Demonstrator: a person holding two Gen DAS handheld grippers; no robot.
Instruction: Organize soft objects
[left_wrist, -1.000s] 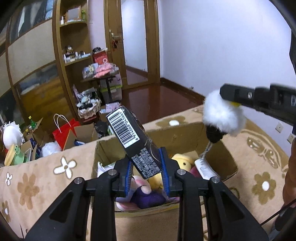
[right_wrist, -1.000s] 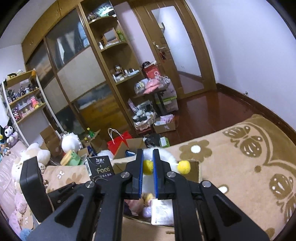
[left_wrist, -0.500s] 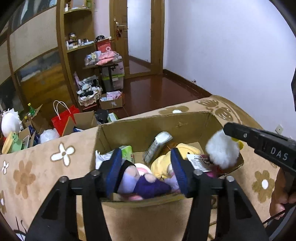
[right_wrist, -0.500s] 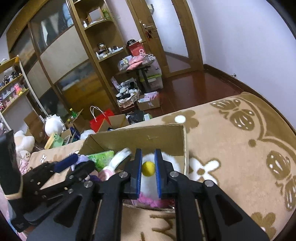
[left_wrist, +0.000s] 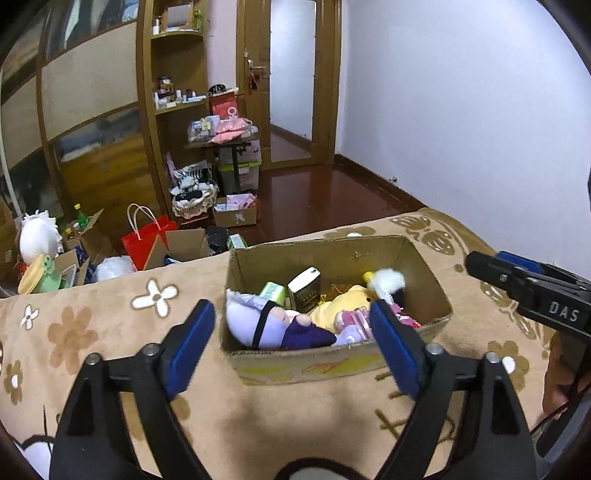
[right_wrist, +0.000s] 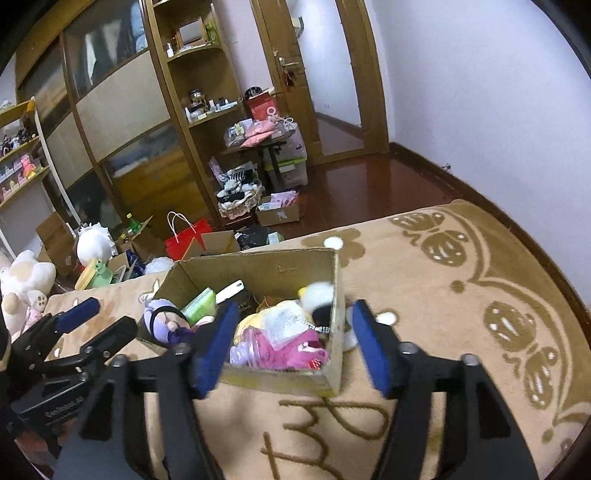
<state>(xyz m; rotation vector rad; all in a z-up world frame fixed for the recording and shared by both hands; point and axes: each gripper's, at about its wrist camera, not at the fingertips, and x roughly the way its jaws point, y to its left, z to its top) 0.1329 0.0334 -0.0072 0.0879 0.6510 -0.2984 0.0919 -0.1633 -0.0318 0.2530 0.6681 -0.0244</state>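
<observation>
A cardboard box (left_wrist: 332, 363) (right_wrist: 258, 267) sits on a tan flowered blanket. Inside lie a purple plush doll (left_wrist: 258, 325) (right_wrist: 166, 319), a yellow plush (left_wrist: 343, 302), pink soft items (right_wrist: 291, 350), a green pack (left_wrist: 273, 291), a dark box (left_wrist: 304, 290) and a white fluffy toy (left_wrist: 389, 278) (right_wrist: 319, 295). My left gripper (left_wrist: 291, 343) is open and empty, just in front of the box. My right gripper (right_wrist: 291, 347) is open and empty, over the box's near right corner; it also shows in the left wrist view (left_wrist: 517, 280).
The blanket (right_wrist: 443, 280) covers a raised surface that drops off behind the box. On the floor beyond are a red bag (left_wrist: 147, 236), open cartons, plush toys (right_wrist: 22, 280) and a small loaded table (left_wrist: 225, 140). Shelving lines the left wall.
Both grippers opened. The left let go of the dark barcode box and the right let go of the white fluffy toy; both now lie in the cardboard box. Both grippers drew back.
</observation>
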